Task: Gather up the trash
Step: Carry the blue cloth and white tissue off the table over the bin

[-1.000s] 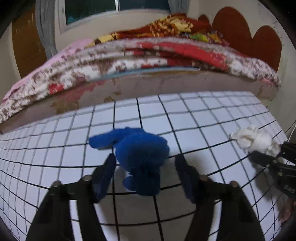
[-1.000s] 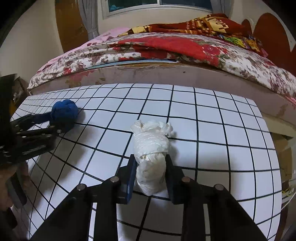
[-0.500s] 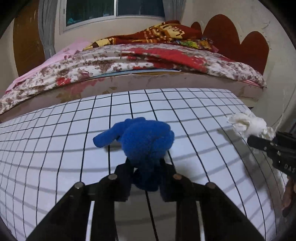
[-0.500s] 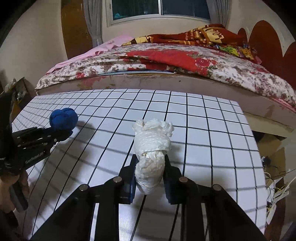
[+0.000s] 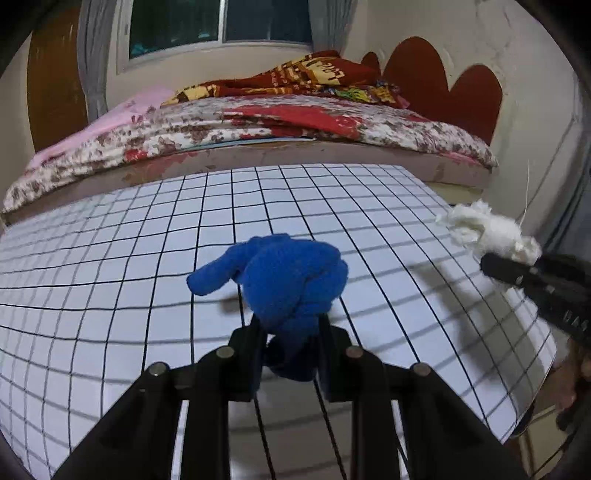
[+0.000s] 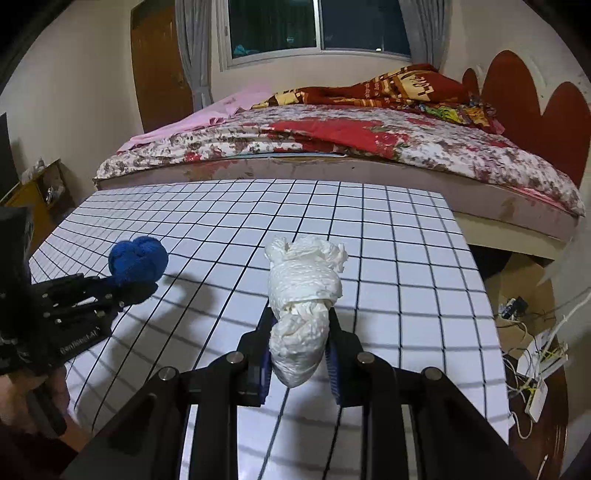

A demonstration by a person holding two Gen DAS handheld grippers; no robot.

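Now both grippers are clamped on trash above the gridded table (image 5: 110, 266). Seen from the left wrist, the left gripper (image 5: 290, 350) has its jaws drawn close together, the pads pressing on the lower end of a knotted blue cloth wad (image 5: 291, 277), which stands up out of the grip with a stubby tail poking off to the left. Its shadow falls on the white, black-lined surface beneath it, apart from the wad, so the wad is off the table and held only by the gripper. From the right wrist, the right gripper (image 6: 299, 350) is likewise narrowed, squeezing the bottom of a crumpled white tissue bundle (image 6: 303, 291) whose ruffled top rises above the fingertips; it too hangs clear of the table. Each camera catches the other tool at its edge: the white bundle shows at the right of the left view, and the blue wad at the left of the right view, with part of a hand (image 6: 22, 398) around the handle. Beyond the table's far edge lies a bed (image 6: 369, 147) with a floral cover and a red blanket, a red scalloped headboard (image 5: 443, 85) against the wall, and a curtained window (image 6: 317, 26) behind. Loose cables (image 6: 535, 362) lie on the floor to the table's right.
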